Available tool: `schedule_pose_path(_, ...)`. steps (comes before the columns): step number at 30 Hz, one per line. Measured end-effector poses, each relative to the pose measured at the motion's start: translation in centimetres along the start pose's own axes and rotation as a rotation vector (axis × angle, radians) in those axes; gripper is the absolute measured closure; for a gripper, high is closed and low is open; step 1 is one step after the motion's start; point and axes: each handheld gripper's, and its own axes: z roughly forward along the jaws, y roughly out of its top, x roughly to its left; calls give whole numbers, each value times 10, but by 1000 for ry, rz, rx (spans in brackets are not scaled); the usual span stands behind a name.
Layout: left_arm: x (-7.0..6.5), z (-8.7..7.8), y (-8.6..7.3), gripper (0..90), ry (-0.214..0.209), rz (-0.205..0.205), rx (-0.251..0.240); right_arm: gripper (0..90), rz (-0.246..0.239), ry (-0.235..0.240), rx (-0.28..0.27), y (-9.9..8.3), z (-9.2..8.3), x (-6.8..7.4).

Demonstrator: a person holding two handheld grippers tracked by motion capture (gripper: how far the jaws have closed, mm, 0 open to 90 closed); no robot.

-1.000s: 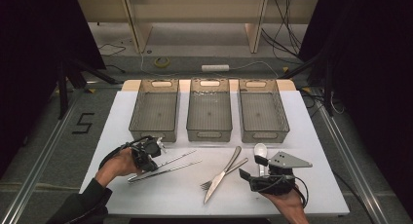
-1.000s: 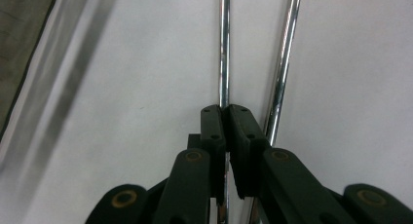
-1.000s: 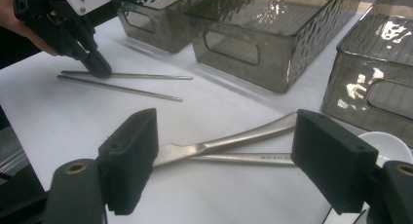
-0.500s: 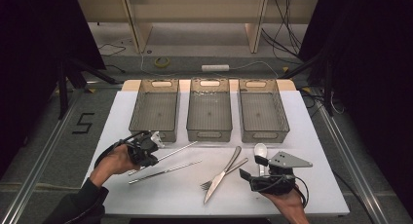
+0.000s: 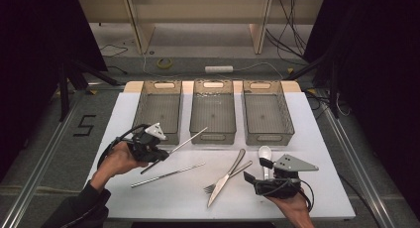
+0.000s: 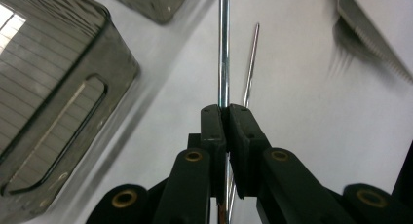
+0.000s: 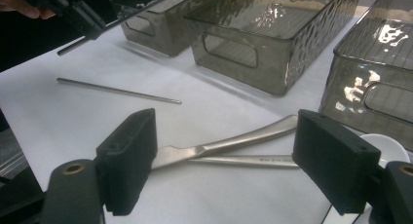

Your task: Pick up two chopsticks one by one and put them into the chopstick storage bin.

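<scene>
Change: left gripper (image 5: pixel 157 153) had risen off the table (image 5: pixel 317 139) with one metal chopstick (image 5: pixel 185 141), now tilted above the surface.
Left jaws: clenched on that chopstick.
Second chopstick (image 5: pixel 168 175): lay flat below it.
Trays (image 5: pixel 213 114): just beyond.
Right gripper (image 5: pixel 253 171): jaws released, resting near knife (image 5: pixel 226 177), fork (image 5: pixel 228 177), spoon (image 5: pixel 265 153).

Place: a lab for recording.
Signs: a white table (image 5: pixel 148 198) ringed by black curtains (image 5: pixel 39 34); behind the table, loose cables (image 5: pixel 292 29) on the floor.
</scene>
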Motion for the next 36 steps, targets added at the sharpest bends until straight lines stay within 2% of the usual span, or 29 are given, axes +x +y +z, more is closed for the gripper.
schedule_pose_path(5, 10, -9, 7, 850, 31, -37, -53, 248, -2, -4, -4, 0, 0, 0)
schedule_pose_path(7, 14, -13, 10, 850, 74, -41, -62, 248, 1, -4, -3, 0, 0, 0)
schedule_pose_path(8, 16, -15, 11, 850, 79, -46, -67, 248, 0, -4, -3, 0, 0, 0)
schedule_pose_path(9, 20, -18, 12, 850, 85, -60, -90, 248, -1, -4, -2, 0, 0, 0)
schedule_pose_path(11, 27, -21, 13, 850, 102, -86, -106, 248, 0, -4, -3, 0, 0, 0)
schedule_pose_path(13, 35, -23, 14, 850, 142, -102, -110, 248, -2, -2, -3, 0, 0, 0)
schedule_pose_path(15, 44, -25, 14, 850, 153, -134, -138, 248, -2, -4, -3, 0, -1, 0)
schedule_pose_path(18, 53, -27, 15, 850, 175, -165, -146, 248, 1, -5, 0, -1, 0, -1)
schedule_pose_path(21, 59, -30, 17, 850, 217, -171, -135, 248, 1, -3, -1, -1, 0, -1)
schedule_pose_path(24, 69, -33, 20, 849, 216, -207, -162, 248, 6, -3, 1, -1, 0, -1)
schedule_pose_path(29, 82, -40, 25, 850, 269, -234, -196, 248, 5, 0, 0, -1, 0, -1)
schedule_pose_path(36, 102, -39, 27, 849, 297, -284, -212, 247, 7, 0, 0, -1, 0, -1)
